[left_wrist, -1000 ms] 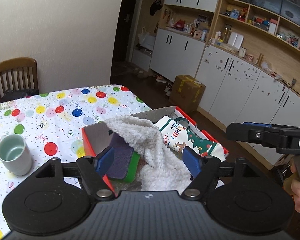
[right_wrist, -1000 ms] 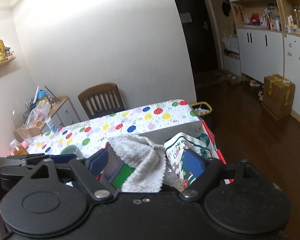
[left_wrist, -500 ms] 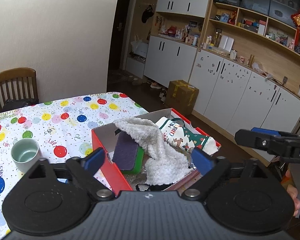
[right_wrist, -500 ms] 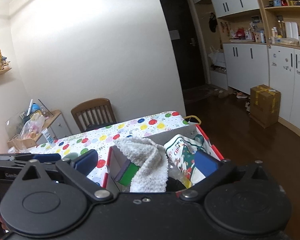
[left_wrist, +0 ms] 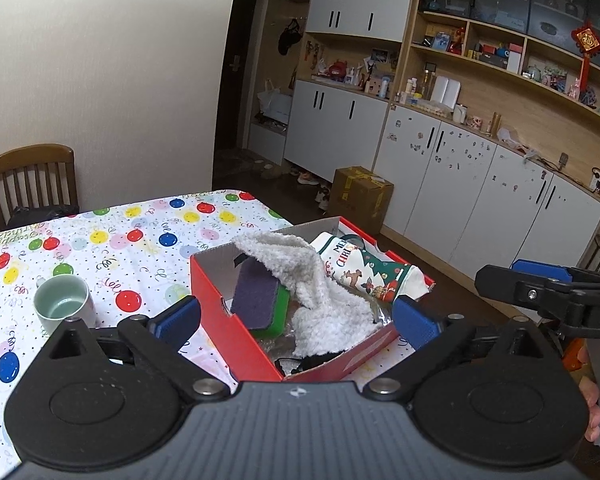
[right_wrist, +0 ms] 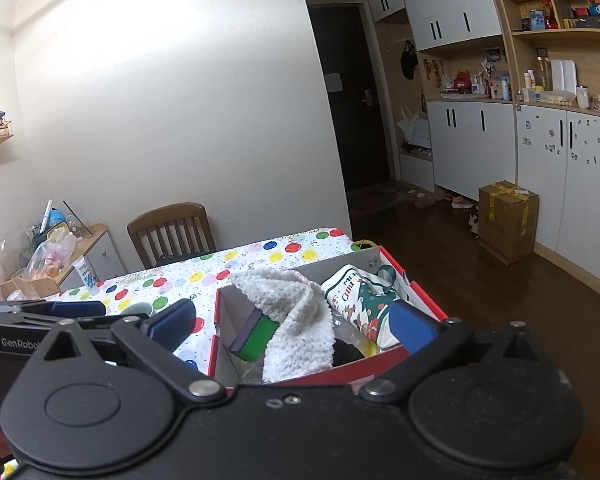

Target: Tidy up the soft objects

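Note:
A red cardboard box (left_wrist: 236, 332) (right_wrist: 424, 296) stands at the table's near corner. Inside it, a white fluffy towel (left_wrist: 320, 292) (right_wrist: 296, 312) drapes over a purple-and-green sponge (left_wrist: 260, 298) (right_wrist: 256, 334), beside a Christmas-print cloth (left_wrist: 364, 268) (right_wrist: 360, 292). Something black (left_wrist: 308, 360) lies at the box's near wall. My left gripper (left_wrist: 296, 320) hovers before the box, its jaws opening and holding nothing. My right gripper (right_wrist: 293, 327) is open and empty, also short of the box. One of its fingers (left_wrist: 540, 292) shows at the right of the left wrist view.
A pale green cup (left_wrist: 62, 306) (right_wrist: 136, 309) stands on the balloon-print tablecloth (left_wrist: 148, 240) left of the box. A wooden chair (left_wrist: 30, 184) is at the far side. A brown carton (left_wrist: 360, 196) sits on the floor by white cabinets.
Both grippers drew back from the box and their jaws spread wide. The towel and the other soft things stay in the box.

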Demonstrator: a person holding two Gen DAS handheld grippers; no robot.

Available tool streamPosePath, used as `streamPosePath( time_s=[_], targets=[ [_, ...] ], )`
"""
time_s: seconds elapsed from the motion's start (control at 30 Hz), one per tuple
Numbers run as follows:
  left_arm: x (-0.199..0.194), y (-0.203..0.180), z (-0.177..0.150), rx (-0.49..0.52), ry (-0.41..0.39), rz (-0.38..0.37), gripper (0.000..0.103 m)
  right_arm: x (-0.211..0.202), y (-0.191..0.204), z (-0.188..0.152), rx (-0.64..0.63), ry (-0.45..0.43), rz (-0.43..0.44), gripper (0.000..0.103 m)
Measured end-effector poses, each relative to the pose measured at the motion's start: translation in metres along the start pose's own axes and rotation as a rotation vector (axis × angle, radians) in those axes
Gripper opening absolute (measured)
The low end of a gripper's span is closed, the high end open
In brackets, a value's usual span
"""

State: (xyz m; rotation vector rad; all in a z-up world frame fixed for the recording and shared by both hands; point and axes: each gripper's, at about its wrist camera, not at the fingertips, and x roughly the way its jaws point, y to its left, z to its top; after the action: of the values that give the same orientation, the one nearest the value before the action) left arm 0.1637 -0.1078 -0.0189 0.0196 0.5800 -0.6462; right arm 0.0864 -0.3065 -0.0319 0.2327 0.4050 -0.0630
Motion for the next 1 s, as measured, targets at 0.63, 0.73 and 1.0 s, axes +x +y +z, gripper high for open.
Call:
streamPosePath(
  time_s=[0.63,0.73,1.0],
  targets=[
    [-0.009,0.000,-0.003,0.015,-0.007,0.002,0.103,-0.014,0.005,-0.004,0.017,-0.004,-0.029,0.103],
    [-0.011,0.000,-0.003,0.018,-0.015,0.001,0.103,-0.016,0.007,-0.005,0.014,-0.004,-0.035,0.103],
    [-0.015,-0.001,-0.002,0.015,-0.031,-0.007,0.103,-0.018,0.008,-0.006,0.013,-0.010,-0.047,0.103]
  ],
)
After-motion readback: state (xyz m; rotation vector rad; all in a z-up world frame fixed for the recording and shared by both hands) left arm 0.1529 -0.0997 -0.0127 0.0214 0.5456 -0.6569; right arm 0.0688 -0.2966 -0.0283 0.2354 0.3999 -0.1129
